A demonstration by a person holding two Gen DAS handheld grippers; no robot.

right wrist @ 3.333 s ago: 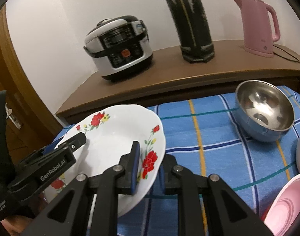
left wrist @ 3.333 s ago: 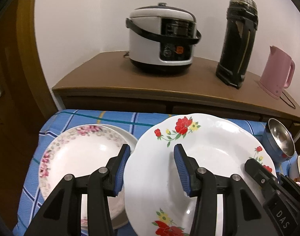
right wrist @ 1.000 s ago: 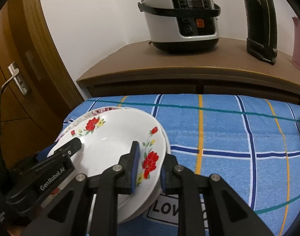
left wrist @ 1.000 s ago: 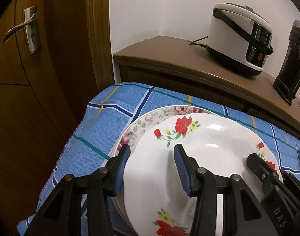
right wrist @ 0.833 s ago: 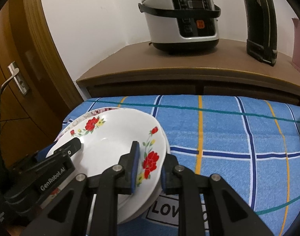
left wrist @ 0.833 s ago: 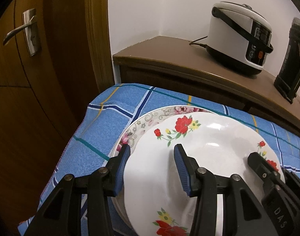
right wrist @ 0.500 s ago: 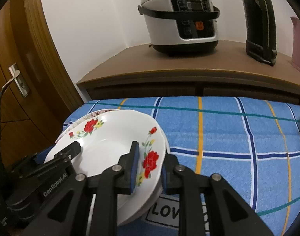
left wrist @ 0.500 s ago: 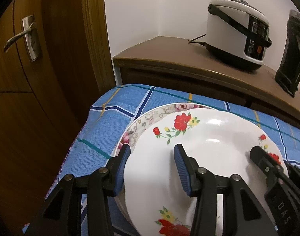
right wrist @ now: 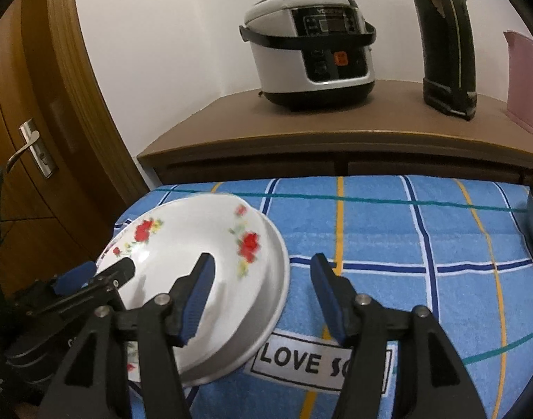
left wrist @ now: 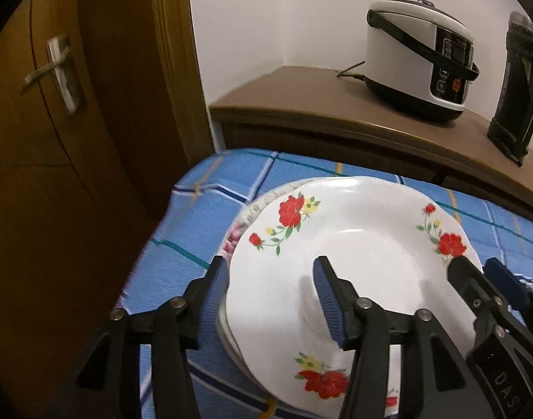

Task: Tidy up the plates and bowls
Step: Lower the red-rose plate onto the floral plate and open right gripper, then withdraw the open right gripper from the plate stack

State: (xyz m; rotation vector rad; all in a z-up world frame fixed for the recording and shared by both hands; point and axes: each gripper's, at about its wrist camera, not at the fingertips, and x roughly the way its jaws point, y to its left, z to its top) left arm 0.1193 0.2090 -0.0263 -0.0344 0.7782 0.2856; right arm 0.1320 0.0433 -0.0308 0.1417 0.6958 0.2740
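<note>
Opening: right gripper (right wrist: 263, 291), left gripper (left wrist: 271, 291) | straddling plate (left wrist: 364, 244) rim (angled down)

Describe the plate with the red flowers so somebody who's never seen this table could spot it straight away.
On the blue checked tablecloth, near the corner by the wooden door, sits a stack of plates. The top white plate with red flowers is it; the plate beneath has a pink floral rim.

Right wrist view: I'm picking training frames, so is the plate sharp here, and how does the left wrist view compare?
Right wrist view: the red-flower plate is motion-blurred, flowers smeared. Left wrist view: plate crisp, door handle smeared.
</note>
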